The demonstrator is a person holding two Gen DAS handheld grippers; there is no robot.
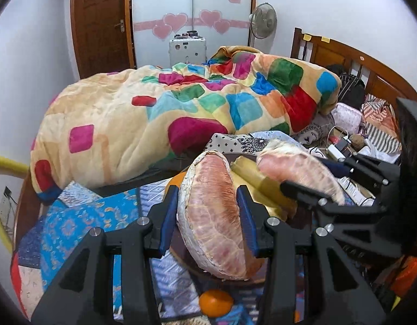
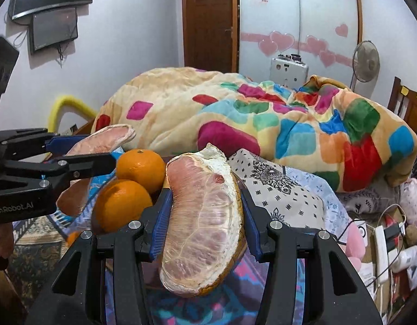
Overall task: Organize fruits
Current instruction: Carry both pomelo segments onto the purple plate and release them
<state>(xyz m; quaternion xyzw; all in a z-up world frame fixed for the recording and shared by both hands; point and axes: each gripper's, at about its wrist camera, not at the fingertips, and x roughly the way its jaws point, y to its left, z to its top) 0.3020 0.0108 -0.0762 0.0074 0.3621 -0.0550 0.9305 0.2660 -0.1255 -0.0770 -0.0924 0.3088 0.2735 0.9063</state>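
Observation:
My left gripper [image 1: 208, 216] is shut on a large peeled pomelo wedge [image 1: 213, 216], pink flesh with white pith, held upright above the bed. My right gripper [image 2: 203, 216] is shut on a second pomelo wedge [image 2: 203, 224]. In the left wrist view the right gripper [image 1: 316, 187] comes in from the right with its wedge [image 1: 295, 170], close beside mine. In the right wrist view the left gripper [image 2: 81, 154] enters from the left holding its wedge [image 2: 100, 140]. Two oranges [image 2: 140, 168] [image 2: 121, 205] sit between the grippers. Another orange [image 1: 216, 302] lies below. A yellow fruit [image 1: 251, 173] lies behind the wedges.
A heaped colourful blanket [image 1: 167, 113] fills the bed behind. Patterned sheets [image 1: 73, 216] lie below. Cables and chargers [image 2: 384, 243] clutter the right side by the wooden headboard [image 1: 343, 51]. A fan [image 1: 263, 20] and door [image 1: 100, 21] stand at the back.

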